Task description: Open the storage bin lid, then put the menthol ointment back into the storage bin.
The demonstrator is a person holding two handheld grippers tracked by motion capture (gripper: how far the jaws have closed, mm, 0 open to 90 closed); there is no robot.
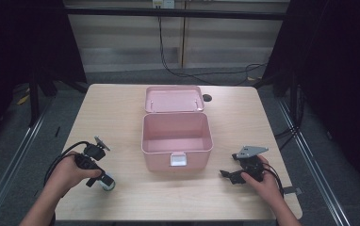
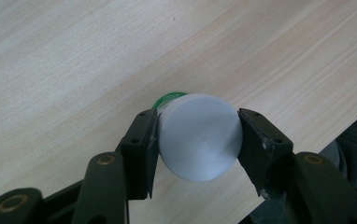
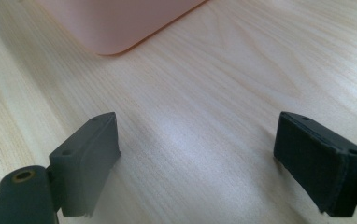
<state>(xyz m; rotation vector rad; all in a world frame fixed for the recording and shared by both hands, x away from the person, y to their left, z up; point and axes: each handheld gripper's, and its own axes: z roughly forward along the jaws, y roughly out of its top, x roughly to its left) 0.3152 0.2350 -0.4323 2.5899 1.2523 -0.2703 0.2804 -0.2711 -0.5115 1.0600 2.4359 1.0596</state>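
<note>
- White cylindrical container (image 2: 199,137) with a green band at its far end, lying on its side on the wooden table (image 1: 117,113), near the front left edge.
- Long axis pointing away along the left gripper's (image 2: 197,140) line of sight, flat round end facing the camera; contents not visible.
- Clamped across its round body between both black pads of the left gripper, one pad on each side, touching.
- Left hand (image 1: 67,172) wrapped around that gripper in the high view.
- Pink box (image 1: 177,141) at the table's middle, well apart from the container, lid (image 1: 173,99) thrown back, inside bare, white latch on the front wall.
- Right gripper (image 3: 197,158) resting low over bare wood just beside the box's corner, jaws wide apart, nothing between.
</note>
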